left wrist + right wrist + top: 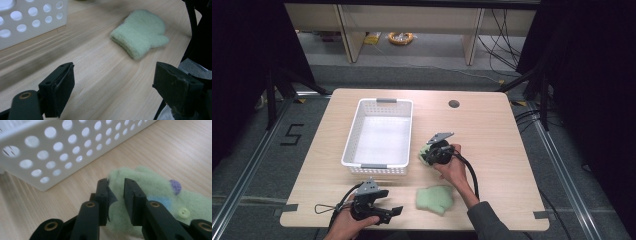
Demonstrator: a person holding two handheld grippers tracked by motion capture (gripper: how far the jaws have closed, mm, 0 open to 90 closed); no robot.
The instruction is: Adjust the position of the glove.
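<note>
Nearest, at the counter's (492, 130) near edge: left hand-held gripper (388, 201), jaws spread wide, nothing between them, pointing right along the edge. Just to its right, a short way off, lies the plain green mitten (435, 199), flat, long axis roughly left to right, cuff turned toward that gripper, as its own view shows (140, 32).

Farther in, near the counter's middle: right hand-held gripper (426, 154), tipped down and pinched onto a fold of the decorated green mitten (155, 187), fleece filling the narrow gap between the pads; purple patch and pale button off to the side of the grip. Sits just right of the white perforated basket (377, 167), beside its near right corner, close to the wall but apart from it.

Judged from this: right hand by far the nearer to that mitten; basket opening up and to the left, wall to clear first. Bare counter to the right and far side, free room for lifting.
</note>
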